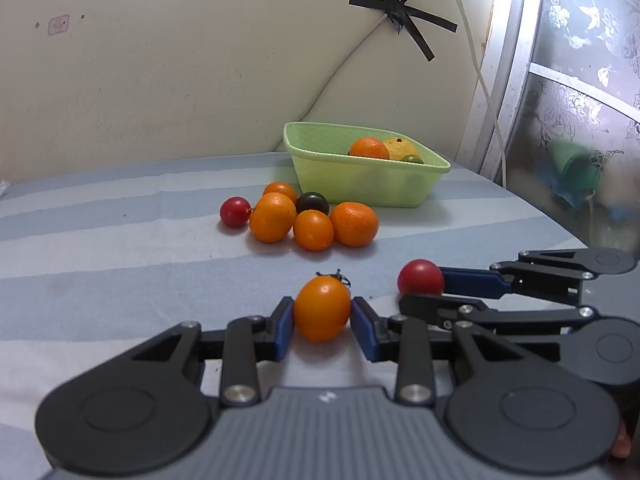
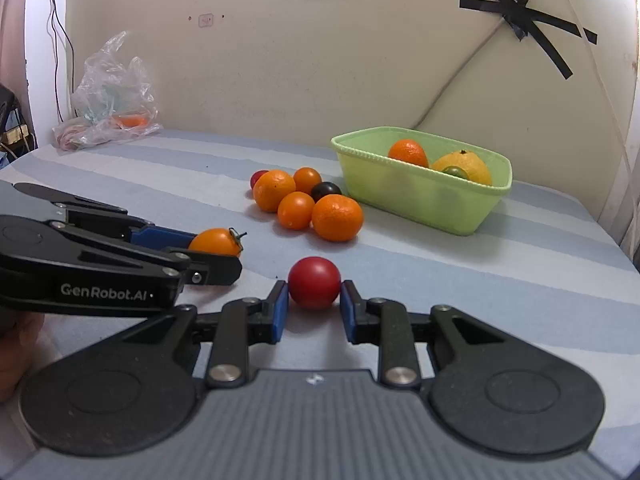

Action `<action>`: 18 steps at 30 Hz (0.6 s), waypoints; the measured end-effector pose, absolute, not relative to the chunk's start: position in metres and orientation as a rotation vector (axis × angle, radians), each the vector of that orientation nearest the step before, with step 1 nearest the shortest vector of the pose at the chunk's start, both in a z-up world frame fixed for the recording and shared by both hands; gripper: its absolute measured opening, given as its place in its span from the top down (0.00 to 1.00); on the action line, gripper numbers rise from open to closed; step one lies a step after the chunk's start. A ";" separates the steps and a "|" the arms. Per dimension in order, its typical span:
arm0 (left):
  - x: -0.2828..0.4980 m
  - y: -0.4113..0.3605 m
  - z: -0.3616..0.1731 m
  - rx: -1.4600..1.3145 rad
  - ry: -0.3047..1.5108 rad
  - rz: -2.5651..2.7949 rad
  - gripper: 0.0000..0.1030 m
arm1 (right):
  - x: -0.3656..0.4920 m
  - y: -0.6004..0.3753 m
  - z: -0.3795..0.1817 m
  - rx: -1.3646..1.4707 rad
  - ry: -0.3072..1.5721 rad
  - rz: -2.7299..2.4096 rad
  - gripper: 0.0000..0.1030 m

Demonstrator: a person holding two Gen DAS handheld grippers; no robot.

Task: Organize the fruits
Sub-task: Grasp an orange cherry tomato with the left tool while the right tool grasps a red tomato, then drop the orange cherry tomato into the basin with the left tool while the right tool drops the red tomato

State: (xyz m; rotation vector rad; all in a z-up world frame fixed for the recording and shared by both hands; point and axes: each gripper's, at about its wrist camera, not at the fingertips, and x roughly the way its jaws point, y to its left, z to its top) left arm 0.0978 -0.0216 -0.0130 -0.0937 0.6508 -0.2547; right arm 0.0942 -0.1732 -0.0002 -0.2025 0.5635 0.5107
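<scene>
My left gripper point(image 1: 322, 316) is shut on an orange tomato point(image 1: 322, 308) with a dark stem, low over the striped cloth. My right gripper point(image 2: 314, 300) is shut on a red tomato point(image 2: 314, 282); it also shows in the left wrist view point(image 1: 421, 277). The left gripper appears in the right wrist view point(image 2: 216, 254) with the orange tomato point(image 2: 214, 242). A pile of loose fruit point(image 1: 312, 218) lies ahead: oranges, orange tomatoes, a red and a dark one. A green basket point(image 1: 360, 184) behind it holds an orange point(image 1: 369, 148), a yellow fruit and a small green one.
A crumpled plastic bag point(image 2: 108, 96) lies at the far left by the wall. A white cable point(image 1: 476, 68) hangs down the wall at the right, taped with black tape. A patterned glass door point(image 1: 580, 80) stands at the right. The cloth's edge drops off at the right.
</scene>
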 end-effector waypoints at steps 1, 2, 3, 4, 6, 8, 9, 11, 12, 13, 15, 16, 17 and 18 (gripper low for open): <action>0.098 -0.021 -0.013 -0.097 0.651 -0.255 0.70 | 0.094 -0.173 0.000 -0.201 0.560 0.509 0.70; 0.098 -0.020 -0.013 -0.102 0.651 -0.257 0.70 | 0.094 -0.174 0.000 -0.199 0.557 0.507 0.70; 0.098 -0.019 -0.013 -0.107 0.651 -0.258 0.70 | 0.094 -0.174 0.000 -0.196 0.553 0.504 0.70; 0.098 -0.018 -0.013 -0.114 0.651 -0.260 0.70 | 0.094 -0.174 0.000 -0.193 0.552 0.502 0.70; 0.099 -0.017 -0.013 -0.123 0.651 -0.263 0.70 | 0.094 -0.175 0.000 -0.188 0.551 0.500 0.70; 0.099 -0.017 -0.013 -0.129 0.648 -0.260 0.70 | 0.094 -0.175 0.000 -0.187 0.550 0.499 0.70; 0.099 -0.017 -0.013 -0.128 0.648 -0.259 0.70 | 0.094 -0.175 0.000 -0.187 0.548 0.498 0.70; 0.099 -0.017 -0.013 -0.129 0.648 -0.259 0.70 | 0.093 -0.175 0.001 -0.183 0.545 0.497 0.70; 0.099 -0.016 -0.013 -0.134 0.648 -0.260 0.70 | 0.093 -0.175 0.001 -0.179 0.543 0.495 0.70; 0.099 -0.015 -0.013 -0.141 0.648 -0.261 0.70 | 0.093 -0.177 0.002 -0.170 0.539 0.495 0.70; 0.101 -0.012 -0.013 -0.165 0.657 -0.270 0.70 | 0.094 -0.180 0.004 -0.147 0.534 0.497 0.70; 0.105 -0.010 -0.012 -0.189 0.662 -0.285 0.70 | 0.095 -0.182 0.005 -0.132 0.532 0.500 0.70; 0.109 -0.007 -0.011 -0.213 0.667 -0.299 0.70 | 0.097 -0.184 0.006 -0.116 0.531 0.503 0.70; 0.115 -0.006 -0.008 -0.238 0.670 -0.310 0.70 | 0.099 -0.186 0.008 -0.104 0.527 0.502 0.70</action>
